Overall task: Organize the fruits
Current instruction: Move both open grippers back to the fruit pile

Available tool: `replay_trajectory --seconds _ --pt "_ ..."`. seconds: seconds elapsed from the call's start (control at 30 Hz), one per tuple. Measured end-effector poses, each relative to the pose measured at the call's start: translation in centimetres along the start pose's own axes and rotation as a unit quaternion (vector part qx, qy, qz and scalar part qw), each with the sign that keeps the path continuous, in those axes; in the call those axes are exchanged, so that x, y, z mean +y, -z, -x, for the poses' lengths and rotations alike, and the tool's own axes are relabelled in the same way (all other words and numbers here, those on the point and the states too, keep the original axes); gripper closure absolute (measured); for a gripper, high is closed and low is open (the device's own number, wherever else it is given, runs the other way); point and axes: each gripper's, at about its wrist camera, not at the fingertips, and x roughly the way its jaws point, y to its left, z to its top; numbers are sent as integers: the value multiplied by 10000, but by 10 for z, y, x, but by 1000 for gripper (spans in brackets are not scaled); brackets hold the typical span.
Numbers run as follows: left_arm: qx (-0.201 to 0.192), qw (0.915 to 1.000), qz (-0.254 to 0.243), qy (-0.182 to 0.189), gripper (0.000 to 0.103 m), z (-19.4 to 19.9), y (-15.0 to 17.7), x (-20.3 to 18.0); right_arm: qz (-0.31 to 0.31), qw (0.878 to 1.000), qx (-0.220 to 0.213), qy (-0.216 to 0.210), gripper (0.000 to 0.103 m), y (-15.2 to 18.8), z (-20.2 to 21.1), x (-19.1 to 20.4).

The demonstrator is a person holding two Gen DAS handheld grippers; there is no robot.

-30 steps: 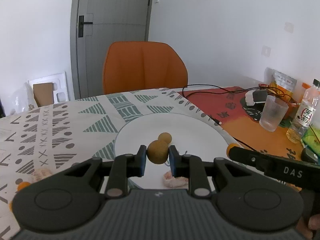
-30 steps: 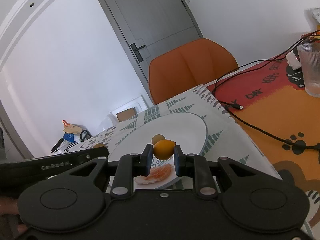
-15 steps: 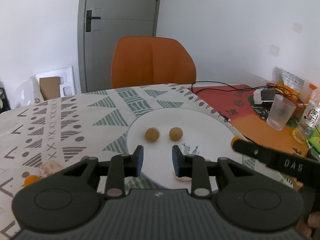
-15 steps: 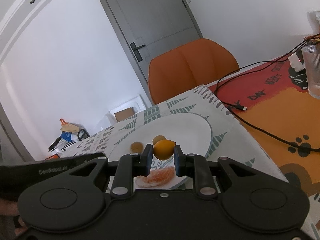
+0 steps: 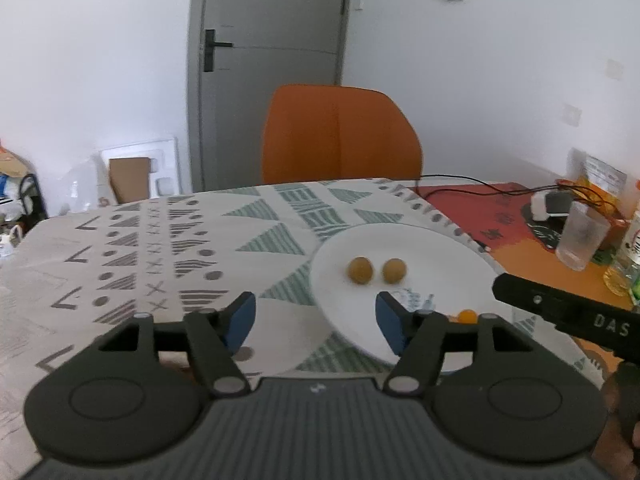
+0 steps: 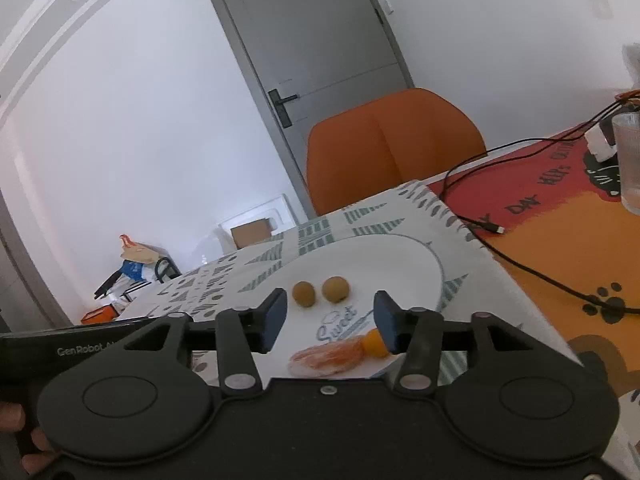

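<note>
A white plate [image 5: 432, 248] lies on the patterned tablecloth; it also shows in the right wrist view [image 6: 400, 256]. Two small brown round fruits [image 5: 361, 270] [image 5: 394, 270] lie side by side on it, also seen in the right wrist view [image 6: 303, 294] [image 6: 336, 289]. A small orange fruit [image 6: 374, 343] rests on the plate against the right finger of my right gripper [image 6: 330, 314], beside a peeled orange segment [image 6: 328, 358]. My right gripper is open. My left gripper [image 5: 316, 316] is open and empty, near the plate's left edge.
An orange chair [image 5: 340, 136] stands behind the table. A black cable [image 6: 520, 240], a clear glass [image 5: 578, 236] and a bottle [image 5: 628, 256] are on the orange mat at the right. The table's far edge faces a grey door.
My left gripper let go of its brown fruit on the plate, pulled back and opened wide. My right gripper opened and the small orange fruit dropped onto the plate.
</note>
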Motion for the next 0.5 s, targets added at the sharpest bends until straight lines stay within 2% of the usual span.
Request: replay_trajectory --seconds 0.27,0.37,0.43,0.5 --pt "-212 9994 149 -241 19 21 0 25 118 9998 57 -166 37 5 -4 20" --pt "-327 9987 173 -340 16 29 0 33 192 9997 52 -133 26 6 -4 28" --pt "-373 9983 204 -408 15 33 1 38 246 9996 36 -140 23 7 -3 35" --pt "-383 9980 259 -437 15 37 1 44 306 9995 2 -89 12 8 -2 41"
